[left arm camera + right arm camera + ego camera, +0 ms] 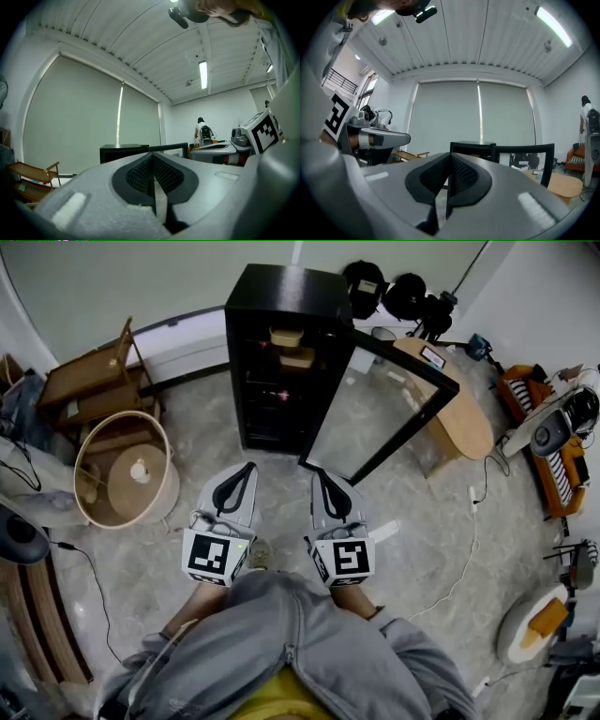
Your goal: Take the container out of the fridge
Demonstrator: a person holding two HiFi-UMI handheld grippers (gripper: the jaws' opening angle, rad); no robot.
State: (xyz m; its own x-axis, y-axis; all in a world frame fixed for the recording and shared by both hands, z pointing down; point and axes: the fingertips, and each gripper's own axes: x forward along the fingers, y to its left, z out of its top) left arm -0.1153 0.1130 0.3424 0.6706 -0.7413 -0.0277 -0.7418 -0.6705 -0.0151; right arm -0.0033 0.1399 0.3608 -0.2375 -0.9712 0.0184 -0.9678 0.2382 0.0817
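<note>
Plainly, in the head view the black fridge (281, 292) stands straight ahead of both claws, its glass door (370, 418) swung open to the right. Two tan, boxy containers (286, 336) sit on the upper shelves, one above the other, long sides across the opening; which one is meant I cannot tell. The left gripper (247, 468) points at the open cavity and the right gripper (320, 473) more at the door's edge, so the left looks the handier. Both are well apart from the shelves.

In the left gripper view, the ribbed black pads (138, 176) are pressed together on nothing. The fridge (123, 152) shows beyond, matt and square.

In the right gripper view, the jaws likewise meet, empty, with the fridge (471, 149) and door (525, 157) ahead.
</note>
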